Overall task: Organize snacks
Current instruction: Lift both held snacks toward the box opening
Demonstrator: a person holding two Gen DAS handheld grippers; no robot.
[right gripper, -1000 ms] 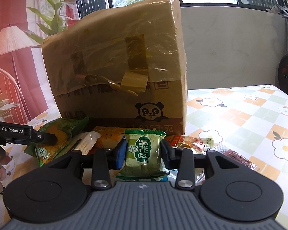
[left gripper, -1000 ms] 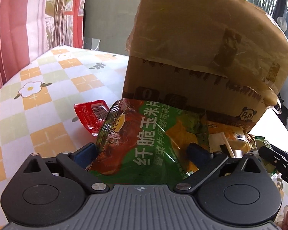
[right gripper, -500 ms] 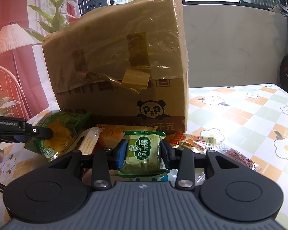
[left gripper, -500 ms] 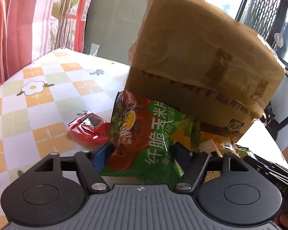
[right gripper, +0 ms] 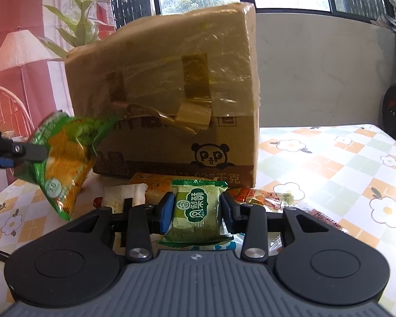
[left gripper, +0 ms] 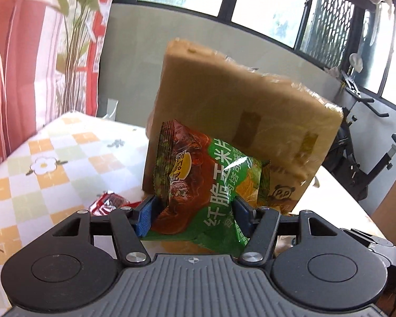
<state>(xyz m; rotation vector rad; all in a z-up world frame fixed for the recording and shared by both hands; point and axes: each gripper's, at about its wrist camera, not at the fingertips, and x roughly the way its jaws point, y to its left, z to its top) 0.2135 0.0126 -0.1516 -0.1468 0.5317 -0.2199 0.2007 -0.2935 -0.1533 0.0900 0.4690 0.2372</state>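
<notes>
My left gripper [left gripper: 194, 215] is shut on a large green and red chip bag [left gripper: 206, 185] and holds it in the air in front of the tall taped cardboard box [left gripper: 240, 121]. The same bag [right gripper: 63, 155] and the left gripper [right gripper: 26, 152] show at the left of the right wrist view. My right gripper [right gripper: 195, 211] is shut on a small green snack pack [right gripper: 196, 211], low over the table before the box [right gripper: 171, 100]. Several more packets [right gripper: 150, 187] lie at the box's foot.
A red packet [left gripper: 108, 202] lies on the checked flower tablecloth [left gripper: 52, 174] left of the box. An orange-red packet [right gripper: 258, 198] and a dark one [right gripper: 324, 218] lie right of my right gripper. An exercise bike [left gripper: 369, 158] stands beyond the table.
My left gripper has lifted the chip bag up off the table and tilted upward. My right gripper has kept its hold on the green pack and barely moved.
</notes>
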